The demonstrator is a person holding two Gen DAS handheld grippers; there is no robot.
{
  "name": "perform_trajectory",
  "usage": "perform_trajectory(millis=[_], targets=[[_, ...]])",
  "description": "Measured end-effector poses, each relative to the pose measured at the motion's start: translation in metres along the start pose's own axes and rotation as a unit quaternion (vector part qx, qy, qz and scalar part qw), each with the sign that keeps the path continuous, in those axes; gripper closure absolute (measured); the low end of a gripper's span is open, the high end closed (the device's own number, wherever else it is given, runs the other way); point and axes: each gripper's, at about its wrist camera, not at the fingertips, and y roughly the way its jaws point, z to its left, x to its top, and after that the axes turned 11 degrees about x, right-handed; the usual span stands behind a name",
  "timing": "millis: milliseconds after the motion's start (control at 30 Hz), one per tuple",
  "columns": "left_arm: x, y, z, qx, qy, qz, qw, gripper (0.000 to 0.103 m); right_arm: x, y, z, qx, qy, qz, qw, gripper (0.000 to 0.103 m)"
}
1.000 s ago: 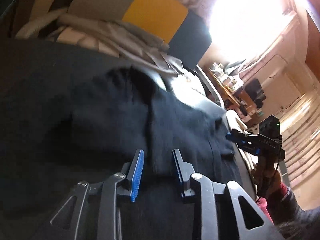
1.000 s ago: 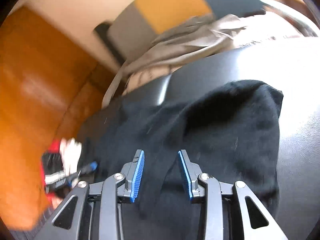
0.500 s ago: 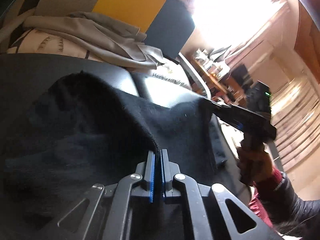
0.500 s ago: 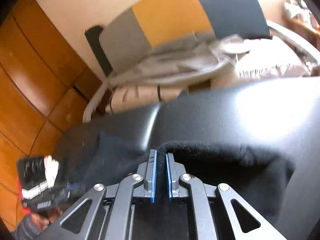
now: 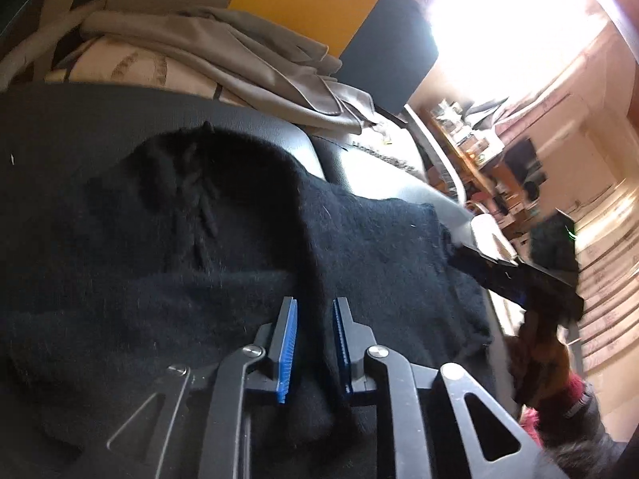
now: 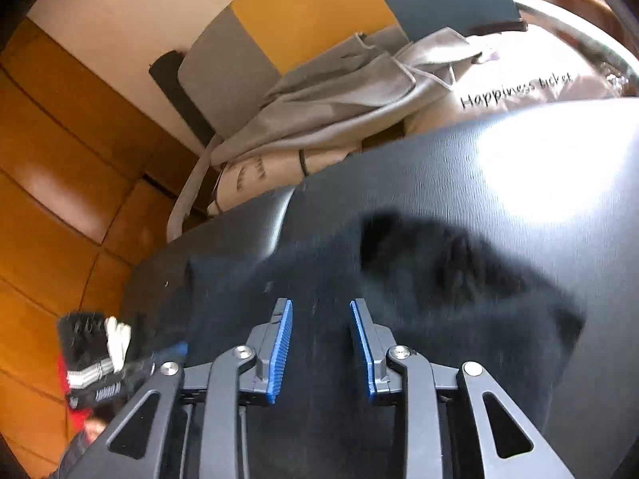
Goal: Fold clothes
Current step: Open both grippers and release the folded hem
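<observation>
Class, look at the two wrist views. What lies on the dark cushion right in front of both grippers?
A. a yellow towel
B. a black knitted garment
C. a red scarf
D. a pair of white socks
B: the black knitted garment spreads over the dark cushion under both grippers.

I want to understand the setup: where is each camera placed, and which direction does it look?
Left wrist: on the left hand-held gripper, jaws opening, above the black knitted garment; the right hand-held gripper shows.
Right wrist: on the right gripper, jaws opening, looking over the garment; the left hand-held gripper shows.
Shared: the garment, grey cloth.
</observation>
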Motion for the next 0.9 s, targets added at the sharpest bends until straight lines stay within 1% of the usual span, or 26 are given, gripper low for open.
perform_trajectory(millis=[33, 67, 100, 133, 167, 200, 233, 267, 333, 367, 400, 433, 467, 500, 533, 600, 633, 667, 700, 733, 767, 800, 833, 900], targets=[[0.001, 0.002, -0.004, 0.043, 0.013, -0.006, 0.999, 0.092, -0.006, 0.0, 0.002, -0.01, -0.009, 0.005, 1.0, 0.072], [0.002, 0.002, -0.006, 0.06, 0.013, -0.007, 0.9981, 0.093, -0.013, -0.001, 0.005, -0.022, -0.019, 0.01, 1.0, 0.072], [0.002, -0.001, -0.007, 0.054, 0.006, -0.01, 0.9985, 0.093, -0.019, 0.0, 0.008, -0.069, -0.04, 0.015, 0.997, 0.072], [0.0, -0.01, -0.008, 0.042, 0.0, -0.025, 0.9988, 0.091, -0.025, 0.001, 0.012, -0.115, -0.06, 0.019, 0.991, 0.069], [-0.002, -0.018, -0.01, 0.029, -0.006, -0.041, 0.9987, 0.088, -0.03, -0.003, 0.017, -0.114, -0.072, 0.009, 0.991, 0.069], [-0.006, -0.025, -0.012, 0.02, -0.009, -0.051, 0.9984, 0.087, -0.035, -0.008, 0.024, -0.095, -0.078, -0.003, 0.992, 0.069], [-0.013, -0.025, -0.016, 0.019, -0.003, -0.047, 0.9987, 0.085, -0.041, -0.012, 0.034, -0.085, -0.094, -0.01, 0.992, 0.069], [-0.02, -0.024, -0.02, 0.018, 0.002, -0.043, 0.9989, 0.085, -0.048, -0.014, 0.046, -0.086, -0.117, -0.014, 0.989, 0.069], [-0.035, -0.023, -0.028, 0.02, 0.012, -0.037, 0.999, 0.085, -0.062, -0.011, 0.062, -0.07, -0.134, -0.005, 0.989, 0.067], [-0.043, -0.019, -0.029, 0.032, 0.015, -0.041, 0.9985, 0.085, -0.069, -0.008, 0.068, -0.061, -0.138, 0.003, 0.989, 0.064], [-0.051, -0.015, -0.031, 0.044, 0.018, -0.046, 0.9978, 0.085, -0.076, -0.001, 0.072, -0.075, -0.144, 0.015, 0.987, 0.062], [-0.057, -0.014, -0.032, 0.054, 0.015, -0.049, 0.9972, 0.085, -0.083, 0.009, 0.07, -0.096, -0.143, 0.036, 0.984, 0.056], [-0.061, -0.019, -0.031, 0.058, -0.007, -0.05, 0.997, 0.084, -0.09, 0.02, 0.069, -0.116, -0.141, 0.055, 0.982, 0.055], [-0.064, -0.025, -0.03, 0.06, -0.025, -0.052, 0.9965, 0.083, -0.094, 0.02, 0.071, -0.117, -0.152, 0.043, 0.981, 0.051], [-0.069, -0.034, -0.029, 0.055, -0.032, -0.059, 0.9962, 0.082, -0.099, 0.02, 0.074, -0.118, -0.162, 0.031, 0.979, 0.046], [-0.082, -0.051, -0.025, 0.048, -0.046, -0.068, 0.9954, 0.081, -0.102, 0.018, 0.078, -0.128, -0.162, 0.027, 0.978, 0.046], [-0.091, -0.062, -0.02, 0.052, -0.055, -0.072, 0.9945, 0.08, -0.103, 0.013, 0.082, -0.126, -0.154, 0.02, 0.98, 0.046], [-0.101, -0.074, -0.009, 0.066, -0.066, -0.08, 0.9924, 0.08, -0.105, 0.009, 0.086, -0.119, -0.152, 0.011, 0.981, 0.046], [-0.111, -0.086, 0.002, 0.08, -0.078, -0.089, 0.9898, 0.079, -0.108, 0.004, 0.091, -0.115, -0.158, 0.003, 0.981, 0.043], [-0.122, -0.098, 0.013, 0.095, -0.089, -0.097, 0.9868, 0.078, -0.112, 0.0, 0.096, -0.11, -0.163, -0.006, 0.98, 0.034], [-0.132, -0.11, 0.024, 0.109, -0.1, -0.105, 0.9834, 0.077, -0.117, -0.003, 0.098, -0.113, -0.168, -0.013, 0.979, 0.029], [-0.141, -0.123, 0.037, 0.128, -0.11, -0.113, 0.9792, 0.077, -0.122, -0.005, 0.099, -0.113, -0.169, -0.017, 0.979, 0.028], [-0.149, -0.137, 0.053, 0.159, -0.115, -0.118, 0.9734, 0.077, -0.125, -0.001, 0.095, -0.113, -0.162, -0.014, 0.98, 0.028], [-0.154, -0.159, 0.07, 0.196, -0.117, -0.124, 0.9657, 0.076, -0.133, 0.006, 0.088, -0.114, -0.149, -0.008, 0.982, 0.027]])
